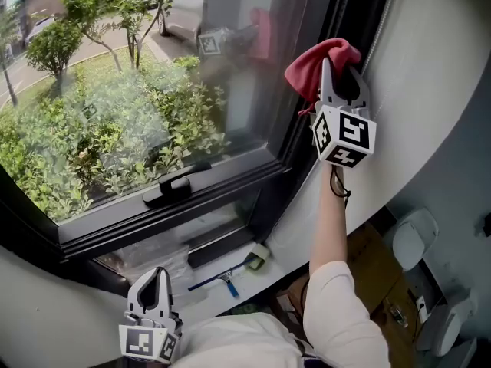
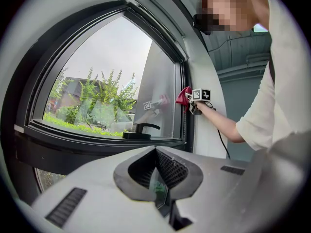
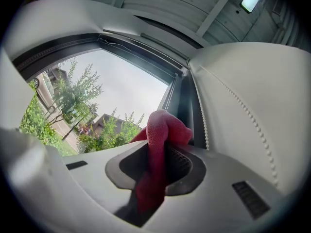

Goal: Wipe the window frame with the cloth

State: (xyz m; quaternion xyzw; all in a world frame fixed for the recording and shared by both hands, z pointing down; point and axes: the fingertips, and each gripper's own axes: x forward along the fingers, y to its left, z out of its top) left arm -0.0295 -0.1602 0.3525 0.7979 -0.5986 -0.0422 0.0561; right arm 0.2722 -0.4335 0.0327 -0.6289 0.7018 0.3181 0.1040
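Right gripper (image 1: pixel 336 77) is clenched on the red cloth (image 1: pixel 321 61). In the right gripper view the fabric runs down between the jaws and bunches out past the tips. We read that bunch as the working pad: soft cloth meets the window frame (image 1: pixel 295 133), not plastic.

The cloth sits at the frame's right upright, well above the bottom rail, and looks pressed into the dark channel beside the glass. Actual contact can't be confirmed from here. The arm is stretched up along the upright, so we judge the stroke runs along that member's length.

Left gripper (image 1: pixel 153 288) hangs low, below the bottom left of the frame, with jaws closed on nothing. We take it as parked clear of the wipe, since one arm covers the job.

The window handle (image 1: pixel 175 186) sits on the bottom rail. A blue squeegee (image 1: pixel 222 280) lies on the sill below it. Neither is near the cloth.

Risk: a thin pinch on the fabric, so a hard drag along the channel could pull it loose.
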